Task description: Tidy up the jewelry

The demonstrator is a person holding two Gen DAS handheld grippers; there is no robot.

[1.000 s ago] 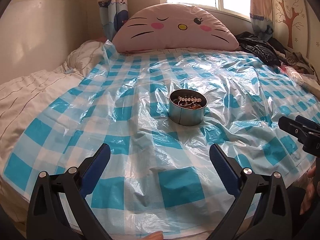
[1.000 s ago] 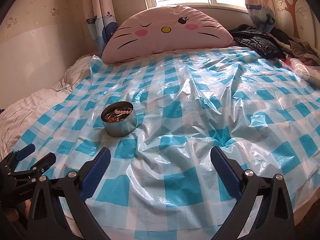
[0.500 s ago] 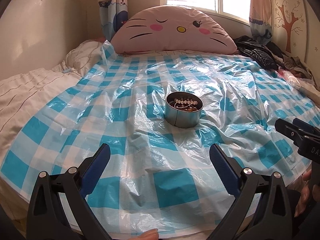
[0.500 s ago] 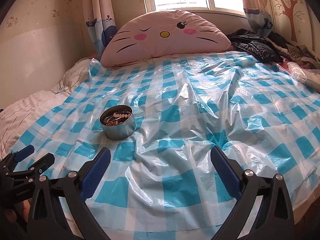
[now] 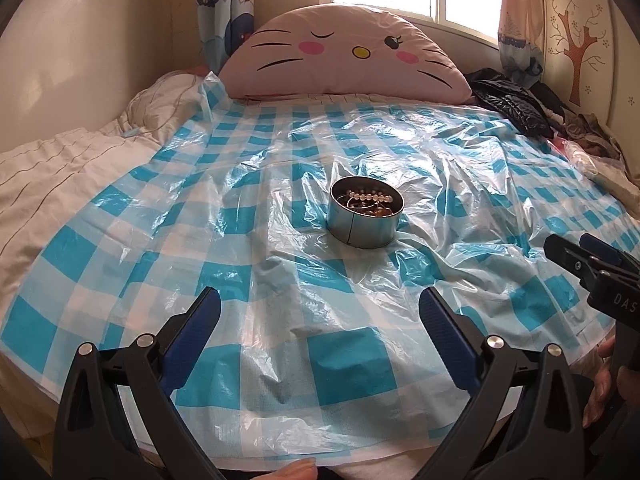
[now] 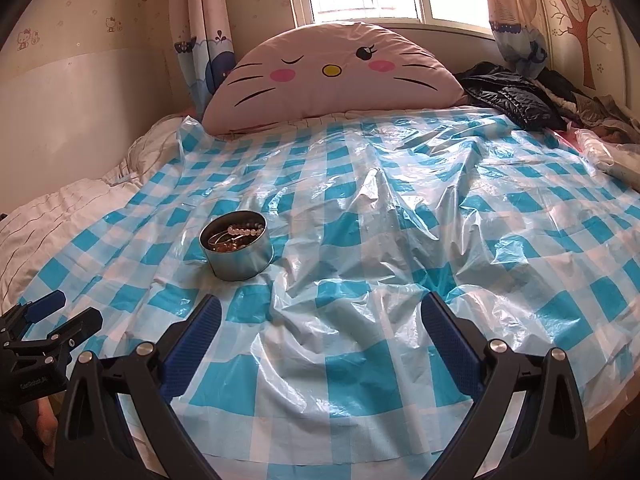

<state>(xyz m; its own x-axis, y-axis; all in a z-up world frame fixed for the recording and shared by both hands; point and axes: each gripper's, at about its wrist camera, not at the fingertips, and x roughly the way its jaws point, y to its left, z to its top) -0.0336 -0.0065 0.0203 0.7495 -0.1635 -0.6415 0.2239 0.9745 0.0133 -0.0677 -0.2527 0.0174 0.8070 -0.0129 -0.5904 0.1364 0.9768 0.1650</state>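
A round metal tin [image 5: 365,216] [image 6: 237,243] stands on the blue-and-white checked plastic sheet [image 5: 248,248] [image 6: 400,240] that covers the bed. Inside the tin lie a string of pale beads [image 5: 370,196] [image 6: 244,231] and some golden pieces. My left gripper [image 5: 318,320] is open over the near part of the sheet, well short of the tin. My right gripper [image 6: 320,322] is open too, with the tin ahead and to its left. Each gripper shows at the edge of the other's view, both with nothing between their fingers.
A large pink cat-face cushion [image 5: 344,64] [image 6: 332,76] leans under the window at the bed's head. Dark clothes [image 5: 512,108] [image 6: 516,100] are piled at the far right. A white quilt [image 5: 48,168] lies along the left. A person's fingers [image 5: 600,384] show at the lower right.
Both grippers have drawn back and tilted up a little, so the tin looks slightly farther and higher in each view. Both stay open and the tin has not moved.
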